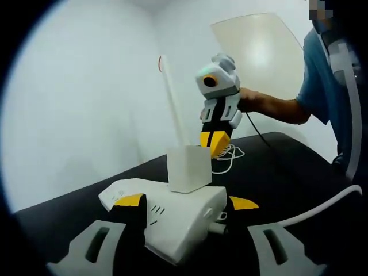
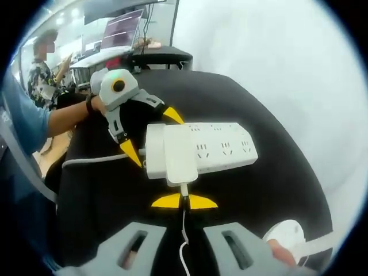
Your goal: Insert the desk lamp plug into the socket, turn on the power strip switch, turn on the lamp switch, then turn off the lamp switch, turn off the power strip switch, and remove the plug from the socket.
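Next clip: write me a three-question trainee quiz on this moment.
1. True or false: the plug sits in the power strip.
2. Which gripper's jaws stand either side of the strip's end? A) left gripper B) right gripper
3. Fill in: the right gripper's tips close on the plug's ____.
Key: 1 true; 2 A; 3 cord.

White power strip (image 2: 221, 148), yellow-tipped tongs (image 2: 184, 202), black table (image 2: 276, 190).
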Motion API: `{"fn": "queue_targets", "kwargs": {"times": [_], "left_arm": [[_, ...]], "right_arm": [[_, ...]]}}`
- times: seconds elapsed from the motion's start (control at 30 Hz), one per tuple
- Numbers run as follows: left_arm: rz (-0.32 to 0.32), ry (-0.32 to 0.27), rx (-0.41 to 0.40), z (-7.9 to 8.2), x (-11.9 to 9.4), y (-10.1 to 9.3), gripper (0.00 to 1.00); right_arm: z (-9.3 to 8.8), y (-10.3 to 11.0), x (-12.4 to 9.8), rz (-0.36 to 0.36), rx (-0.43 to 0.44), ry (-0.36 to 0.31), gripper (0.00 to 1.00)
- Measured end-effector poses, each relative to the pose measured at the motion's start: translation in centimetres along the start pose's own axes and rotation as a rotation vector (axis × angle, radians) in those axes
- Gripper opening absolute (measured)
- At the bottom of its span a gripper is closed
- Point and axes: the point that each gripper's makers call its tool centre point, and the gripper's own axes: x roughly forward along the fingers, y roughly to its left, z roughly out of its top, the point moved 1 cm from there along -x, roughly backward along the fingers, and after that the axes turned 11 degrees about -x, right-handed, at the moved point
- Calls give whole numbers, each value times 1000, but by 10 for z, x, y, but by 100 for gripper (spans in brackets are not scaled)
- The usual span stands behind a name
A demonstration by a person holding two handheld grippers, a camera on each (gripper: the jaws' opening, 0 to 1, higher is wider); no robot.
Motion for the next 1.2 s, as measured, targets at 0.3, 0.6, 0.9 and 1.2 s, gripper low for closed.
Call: {"fn": "queue_targets", "kwargs": {"times": [0.3,0.6,0.9,1.2], "left_arm": [[0,2,1,-1,0,0,54],[4,-2,-2,1,-1,0,54],[1,-5,3,1,0,-1,54],[0,-8,3,1,-1,0,54]], "right_arm": [[8,-2,-2,15,-28,25,4],[22,-4,-7,20,21,-32,3],[7,-2,-3,6,15,-40,3],[-7,-1,3,-8,-2,-48,3]]}}
